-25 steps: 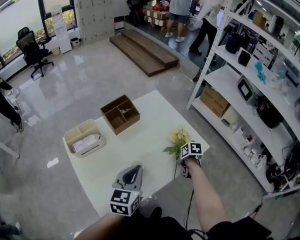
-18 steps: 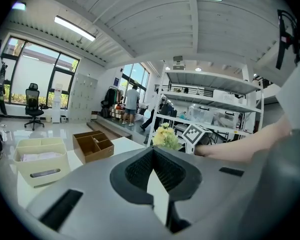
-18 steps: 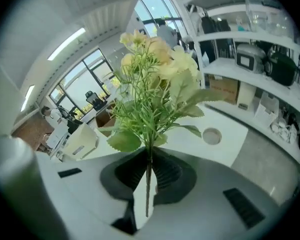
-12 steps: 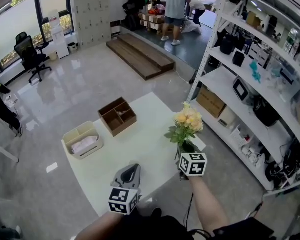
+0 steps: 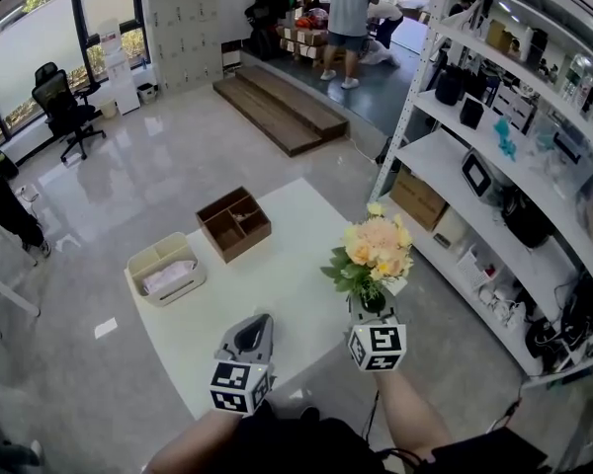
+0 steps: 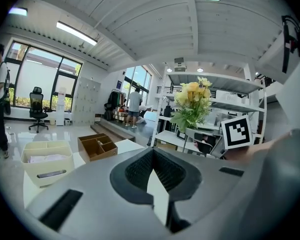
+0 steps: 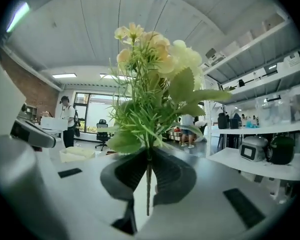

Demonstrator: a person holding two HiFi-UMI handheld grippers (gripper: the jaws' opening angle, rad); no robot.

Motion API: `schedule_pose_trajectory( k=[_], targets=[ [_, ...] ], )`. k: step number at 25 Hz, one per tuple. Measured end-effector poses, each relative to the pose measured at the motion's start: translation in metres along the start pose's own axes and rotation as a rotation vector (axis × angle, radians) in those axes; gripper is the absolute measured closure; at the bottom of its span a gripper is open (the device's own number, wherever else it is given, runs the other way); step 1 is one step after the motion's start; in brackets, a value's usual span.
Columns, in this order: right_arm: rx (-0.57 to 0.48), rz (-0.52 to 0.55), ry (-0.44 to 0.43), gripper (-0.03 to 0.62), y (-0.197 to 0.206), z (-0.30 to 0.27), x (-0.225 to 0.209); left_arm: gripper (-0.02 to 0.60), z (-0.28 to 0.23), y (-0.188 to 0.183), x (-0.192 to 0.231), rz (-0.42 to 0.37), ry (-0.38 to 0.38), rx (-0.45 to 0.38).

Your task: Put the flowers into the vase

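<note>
A bunch of yellow and cream flowers point(image 5: 376, 250) with green leaves stands upright above the right edge of the white table point(image 5: 287, 275). My right gripper point(image 5: 372, 312) is shut on its thin stem, just under the leaves. In the right gripper view the stem point(image 7: 149, 184) runs down between the closed pads and the blooms point(image 7: 155, 54) fill the middle. My left gripper point(image 5: 260, 321) hovers over the table's near edge, jaws together, nothing in them. From the left gripper point(image 6: 152, 151) view, the flowers point(image 6: 192, 96) show up to the right. No vase is in view.
A brown divided box point(image 5: 234, 223) and a beige tray point(image 5: 165, 268) sit on the table's far left part. A white shelf rack point(image 5: 494, 166) full of gear stands close on the right. People point(image 5: 348, 8) stand far back; an office chair point(image 5: 59, 97) is at the left.
My right gripper rose from the table's right edge with the flowers and turned them upright. The left gripper stayed about where it was.
</note>
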State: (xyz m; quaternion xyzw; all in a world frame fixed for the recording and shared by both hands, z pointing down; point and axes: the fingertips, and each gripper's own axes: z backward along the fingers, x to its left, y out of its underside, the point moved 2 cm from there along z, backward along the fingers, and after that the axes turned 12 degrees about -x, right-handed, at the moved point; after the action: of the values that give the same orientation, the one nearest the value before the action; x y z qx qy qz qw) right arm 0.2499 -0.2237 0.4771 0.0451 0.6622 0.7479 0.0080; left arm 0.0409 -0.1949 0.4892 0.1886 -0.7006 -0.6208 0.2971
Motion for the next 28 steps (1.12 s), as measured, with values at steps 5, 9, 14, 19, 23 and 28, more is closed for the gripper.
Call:
schedule_pose_trajectory(
  k=[5, 9, 14, 19, 23, 28],
  targets=[
    [-0.052, -0.047, -0.14, 0.56, -0.013, -0.008, 0.056, 0.578, 0.014, -0.002, 0.012, -0.002, -0.064, -0.012],
    [-0.136, -0.108, -0.259, 0.56, -0.038, -0.016, 0.096, 0.578, 0.031, 0.001, 0.025, 0.002, -0.148, -0.011],
    [-0.209, -0.18, -0.408, 0.56, -0.068, -0.019, 0.138, 0.578, 0.058, 0.003, 0.034, 0.012, -0.271, -0.011],
    [-0.217, -0.21, -0.474, 0.56, -0.077, -0.021, 0.162, 0.578, 0.072, -0.004, 0.043, 0.021, -0.324, -0.027],
    [-0.208, -0.203, -0.465, 0.56, -0.073, -0.022, 0.168, 0.578, 0.075, -0.008, 0.053, 0.02, -0.322, -0.043],
    [-0.18, -0.195, -0.445, 0.56, -0.067, -0.022, 0.173, 0.578, 0.076, -0.008, 0.064, 0.032, -0.3, -0.05]
  ],
)
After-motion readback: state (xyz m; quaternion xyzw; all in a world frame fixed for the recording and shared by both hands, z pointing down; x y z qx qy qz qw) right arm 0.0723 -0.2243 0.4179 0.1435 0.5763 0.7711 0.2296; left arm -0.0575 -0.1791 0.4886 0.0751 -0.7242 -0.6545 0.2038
